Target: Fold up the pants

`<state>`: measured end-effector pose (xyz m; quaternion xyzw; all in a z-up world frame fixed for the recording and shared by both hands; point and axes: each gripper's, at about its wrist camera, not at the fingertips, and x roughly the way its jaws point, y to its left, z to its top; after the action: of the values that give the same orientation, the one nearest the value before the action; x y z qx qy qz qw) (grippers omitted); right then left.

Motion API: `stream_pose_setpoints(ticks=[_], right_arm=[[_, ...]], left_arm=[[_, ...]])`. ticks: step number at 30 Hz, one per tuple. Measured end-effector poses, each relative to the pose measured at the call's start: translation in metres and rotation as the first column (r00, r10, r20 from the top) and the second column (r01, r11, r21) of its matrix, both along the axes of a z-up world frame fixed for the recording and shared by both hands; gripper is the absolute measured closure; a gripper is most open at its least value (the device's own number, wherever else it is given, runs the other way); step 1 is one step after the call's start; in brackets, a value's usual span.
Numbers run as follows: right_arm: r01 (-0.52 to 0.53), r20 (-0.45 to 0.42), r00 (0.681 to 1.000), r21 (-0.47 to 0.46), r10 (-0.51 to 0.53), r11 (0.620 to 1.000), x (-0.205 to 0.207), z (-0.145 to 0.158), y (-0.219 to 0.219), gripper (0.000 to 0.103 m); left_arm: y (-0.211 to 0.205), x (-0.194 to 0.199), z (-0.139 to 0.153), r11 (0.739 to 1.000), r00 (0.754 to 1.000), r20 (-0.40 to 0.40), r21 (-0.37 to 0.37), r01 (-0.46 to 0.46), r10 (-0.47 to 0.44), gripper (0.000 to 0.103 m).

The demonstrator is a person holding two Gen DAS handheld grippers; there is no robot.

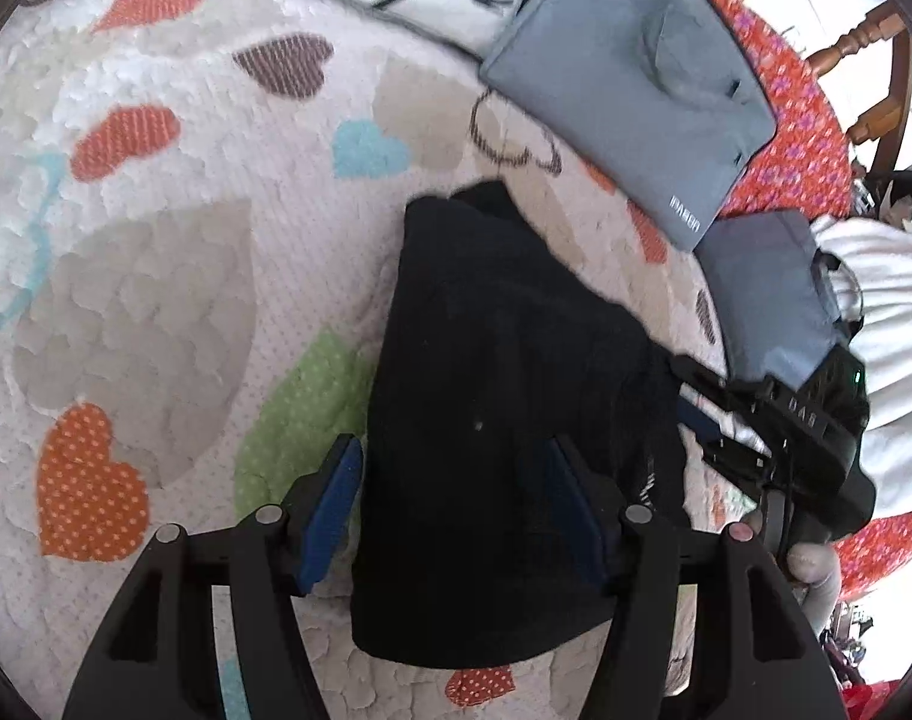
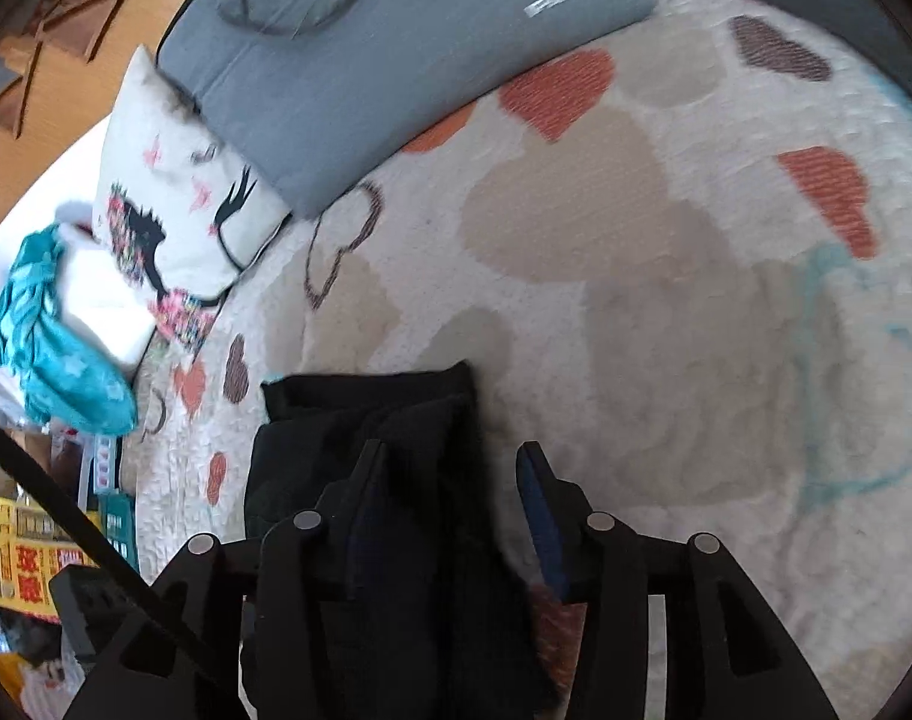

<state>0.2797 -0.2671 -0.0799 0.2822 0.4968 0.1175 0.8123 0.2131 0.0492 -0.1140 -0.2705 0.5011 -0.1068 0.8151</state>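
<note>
Black pants (image 1: 504,396), folded into a compact dark bundle, lie on a white quilt (image 1: 174,276) printed with coloured hearts. In the left wrist view the left gripper (image 1: 456,498) hangs over the near end of the bundle: its blue-padded fingers (image 1: 336,510) stand spread, one at the fabric's left edge over the quilt, the other over the black cloth, with no pinch visible. The right gripper (image 2: 456,516) shows at the pants' right side in that view, a person's fingertip on its body. In the right wrist view its jaws stand apart over the bundle's right edge; the left finger lies against the dark fabric and is hard to separate from it, the right finger (image 2: 543,516) is over the quilt just beside the cloth. Whether the pads press the fabric cannot be told. Folded grey garments (image 1: 630,78) lie beyond the pants, well apart; a printed pillow (image 2: 180,204) sits beside them.
</note>
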Motion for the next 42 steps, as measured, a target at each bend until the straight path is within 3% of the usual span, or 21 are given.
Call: stream_pose_setpoints(ticks=[5,10,14,15,17,19,21,23,24,28,32,38,42], right_arm=[[0.038,0.031,0.999,0.046,-0.039,0.998,-0.012,0.015,-0.018,0.053],[0.055,0.090,0.994,0.039,-0.059,0.998,-0.030,0.034,-0.023,0.052],[0.076,0.197,0.977,0.014,-0.077,0.997,-0.061,0.063,-0.024,0.045],[0.083,0.229,0.970,-0.007,-0.079,0.997,-0.069,0.070,-0.023,0.041],[0.108,0.307,0.948,-0.076,-0.080,0.991,-0.090,0.086,-0.022,0.039],[0.156,0.374,0.924,-0.164,-0.085,0.974,-0.110,0.098,-0.021,0.037],[0.211,0.456,0.886,-0.228,-0.087,0.950,-0.132,0.104,-0.019,0.032],[0.244,0.522,0.850,-0.266,-0.073,0.933,-0.150,0.106,-0.016,0.018],[0.239,0.527,0.847,-0.278,-0.060,0.930,-0.153,0.105,-0.015,0.011],[0.159,0.448,0.894,-0.258,-0.028,0.953,-0.146,0.092,-0.014,0.011],[0.136,0.385,0.922,-0.234,-0.037,0.963,-0.135,0.081,-0.012,0.011],[0.093,0.341,0.940,-0.227,-0.011,0.969,-0.125,0.068,0.000,0.011],[0.097,0.373,0.928,-0.299,0.022,0.949,-0.121,0.077,0.009,0.011]], left_arm=[[-0.010,-0.007,0.022,0.998,0.996,0.085,0.051,0.029,-0.033,0.041],[-0.039,-0.030,0.055,0.974,0.964,0.252,0.223,0.028,-0.085,0.041],[-0.053,-0.068,0.090,0.946,0.900,0.425,0.319,-0.054,-0.092,0.039],[-0.056,-0.084,0.098,0.934,0.872,0.481,0.344,-0.096,-0.087,0.035],[-0.056,-0.108,0.107,0.912,0.834,0.550,0.364,-0.192,-0.044,0.012],[-0.053,-0.122,0.111,0.896,0.811,0.585,0.362,-0.257,-0.003,0.003],[-0.050,-0.133,0.114,0.879,0.797,0.603,0.365,-0.307,0.028,0.003],[-0.047,-0.135,0.114,0.856,0.802,0.596,0.391,-0.338,0.044,0.002],[-0.047,-0.134,0.114,0.850,0.805,0.591,0.400,-0.341,0.045,0.002],[-0.045,-0.126,0.107,0.850,0.832,0.552,0.415,-0.325,0.049,0.002],[-0.043,-0.120,0.100,0.863,0.843,0.536,0.408,-0.297,0.037,0.002],[-0.047,-0.111,0.092,0.883,0.870,0.494,0.401,-0.245,0.017,0.002],[-0.046,-0.087,0.091,0.907,0.903,0.429,0.374,-0.194,0.016,0.002]])
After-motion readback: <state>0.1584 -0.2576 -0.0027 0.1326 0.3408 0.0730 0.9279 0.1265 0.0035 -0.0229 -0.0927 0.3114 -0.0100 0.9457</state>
